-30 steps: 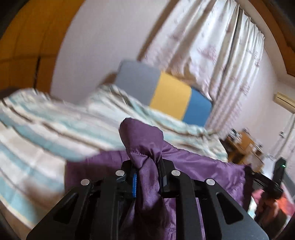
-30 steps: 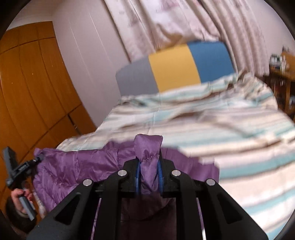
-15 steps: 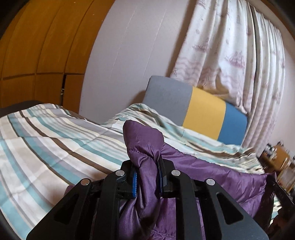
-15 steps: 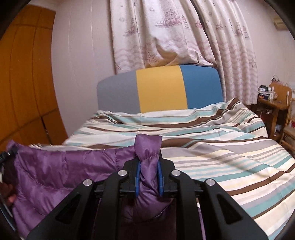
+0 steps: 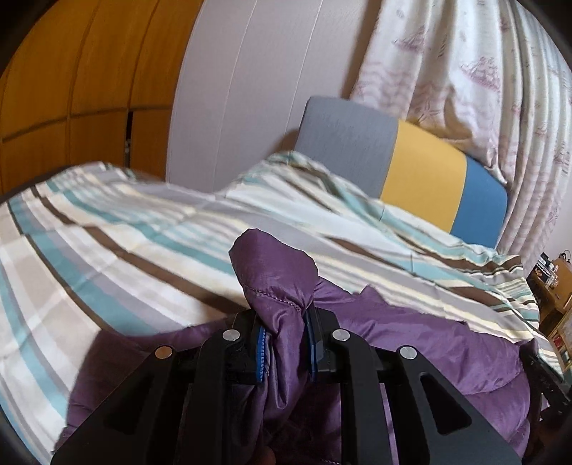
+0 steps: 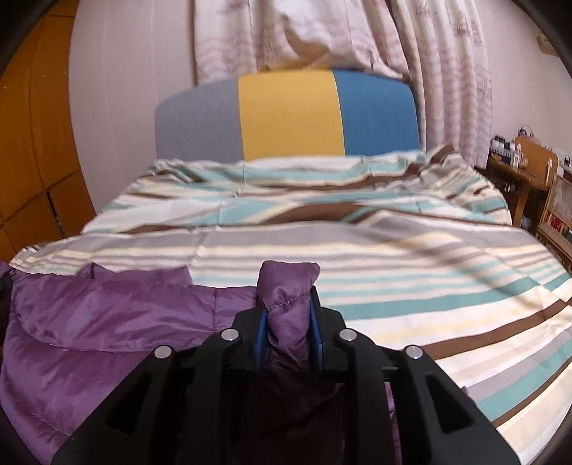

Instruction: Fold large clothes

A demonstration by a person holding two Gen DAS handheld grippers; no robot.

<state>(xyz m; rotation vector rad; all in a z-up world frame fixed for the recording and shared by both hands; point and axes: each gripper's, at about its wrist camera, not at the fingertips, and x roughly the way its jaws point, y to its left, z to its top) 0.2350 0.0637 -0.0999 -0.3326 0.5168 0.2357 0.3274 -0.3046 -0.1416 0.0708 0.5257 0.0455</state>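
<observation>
A shiny purple padded jacket (image 5: 429,343) is stretched between my two grippers over the near part of the striped bed (image 5: 125,243). My left gripper (image 5: 284,343) is shut on a bunched edge of the jacket, which pokes up between the blue pads. My right gripper (image 6: 287,332) is shut on another bunched edge of the same jacket (image 6: 107,322), which spreads to the left and lies on the striped bed cover (image 6: 411,272). The lower part of the jacket is hidden under the grippers.
A grey, yellow and blue headboard (image 6: 286,114) stands at the far end of the bed, with patterned curtains (image 6: 321,32) behind it. Wooden wardrobe doors (image 5: 71,89) are on the left. A wooden desk and shelves (image 6: 529,171) stand at the right.
Both grippers have moved forward and lower over the bed with the jacket still held. The jacket now lies flatter on the cover, and the views tilt down.
</observation>
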